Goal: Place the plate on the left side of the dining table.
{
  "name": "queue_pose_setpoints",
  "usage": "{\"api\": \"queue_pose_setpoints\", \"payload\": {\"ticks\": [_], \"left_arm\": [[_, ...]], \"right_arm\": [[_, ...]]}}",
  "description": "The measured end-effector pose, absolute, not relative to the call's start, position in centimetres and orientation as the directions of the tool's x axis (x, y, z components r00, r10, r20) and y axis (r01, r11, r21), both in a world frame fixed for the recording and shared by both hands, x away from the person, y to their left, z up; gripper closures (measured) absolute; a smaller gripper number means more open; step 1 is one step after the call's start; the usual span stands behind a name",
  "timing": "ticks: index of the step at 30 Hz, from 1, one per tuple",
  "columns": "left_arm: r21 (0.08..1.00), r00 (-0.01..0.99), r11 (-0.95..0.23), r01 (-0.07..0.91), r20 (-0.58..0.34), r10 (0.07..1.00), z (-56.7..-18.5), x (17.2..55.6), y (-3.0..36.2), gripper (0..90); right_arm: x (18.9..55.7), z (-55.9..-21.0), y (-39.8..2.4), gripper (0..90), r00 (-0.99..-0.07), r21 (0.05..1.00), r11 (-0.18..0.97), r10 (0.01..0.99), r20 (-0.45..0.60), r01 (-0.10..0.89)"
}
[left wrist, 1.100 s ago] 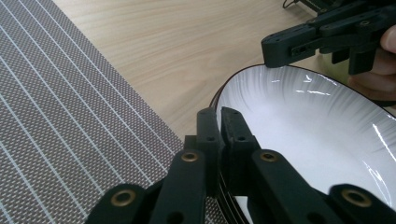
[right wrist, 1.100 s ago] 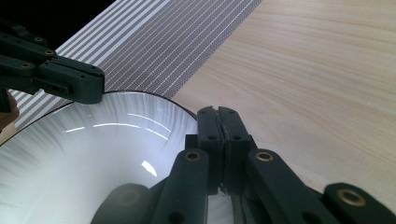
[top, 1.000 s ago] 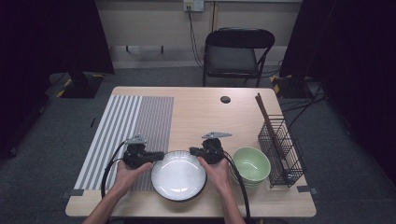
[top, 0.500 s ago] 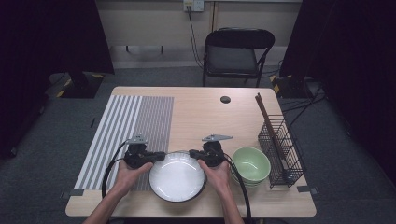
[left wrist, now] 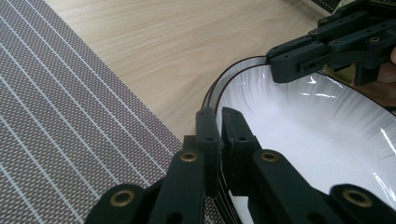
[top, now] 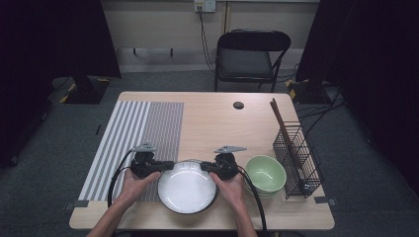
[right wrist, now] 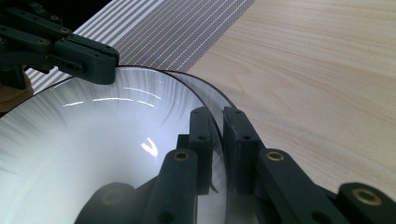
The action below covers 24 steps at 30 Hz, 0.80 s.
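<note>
Glazed ceramic, by the look of it: the white bowl [top: 188,186] with its thin dark rim sits at the near edge of the tabletop [top: 217,123], just right of the striped placemat [top: 133,143] and just left of the green bowl [top: 266,173] that stands beside the wire rack [top: 296,158]. I judge it stiff, fairly heavy for its size, slick under hard pads and liable to chip if it knocks against anything.

The left gripper [left wrist: 220,135] has its jaws closed on the bowl's left rim, one jaw inside the wall and one outside, pinching tight. The right gripper [right wrist: 215,140] straddles the opposite rim the same way, but its jaws have just been opening, and its own view shows a sliver of daylight between the outer jaw and the wall (so its grip looks slack or let go).

The rim at two opposite points seems the only sensible hold, since the wall is too wide to span. With one side loosened, lifting from the left alone would tilt the bowl and invite a slip
</note>
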<state>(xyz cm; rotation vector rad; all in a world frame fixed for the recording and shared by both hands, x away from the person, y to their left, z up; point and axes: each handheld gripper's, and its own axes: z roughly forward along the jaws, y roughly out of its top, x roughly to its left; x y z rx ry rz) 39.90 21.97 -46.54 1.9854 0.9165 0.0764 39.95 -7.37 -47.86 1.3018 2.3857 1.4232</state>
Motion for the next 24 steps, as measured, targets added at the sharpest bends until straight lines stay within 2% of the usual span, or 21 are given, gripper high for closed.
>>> {"api": "queue_pose_setpoints", "payload": {"ticks": [10, 18, 24], "left_arm": [[0.761, 0.718, -0.295, 0.578, -0.303, 0.626, -46.46, 39.87, 22.23, 86.4], [0.759, 0.723, -0.326, 0.563, -0.263, 0.639, -46.49, 39.58, 21.94, 83.2], [0.761, 0.720, -0.316, 0.566, -0.270, 0.640, -46.34, 39.77, 22.17, 85.2]], "right_arm": [[39.91, -47.83, -7.44, 83.2, -0.639, 0.750, 0.214, 0.692, 0.336, 0.626], [40.19, -47.77, -7.23, 83.1, -0.647, 0.748, 0.224, 0.685, 0.336, 0.625], [40.55, -47.73, -6.95, 82.8, -0.646, 0.749, 0.220, 0.685, 0.338, 0.625]]}}
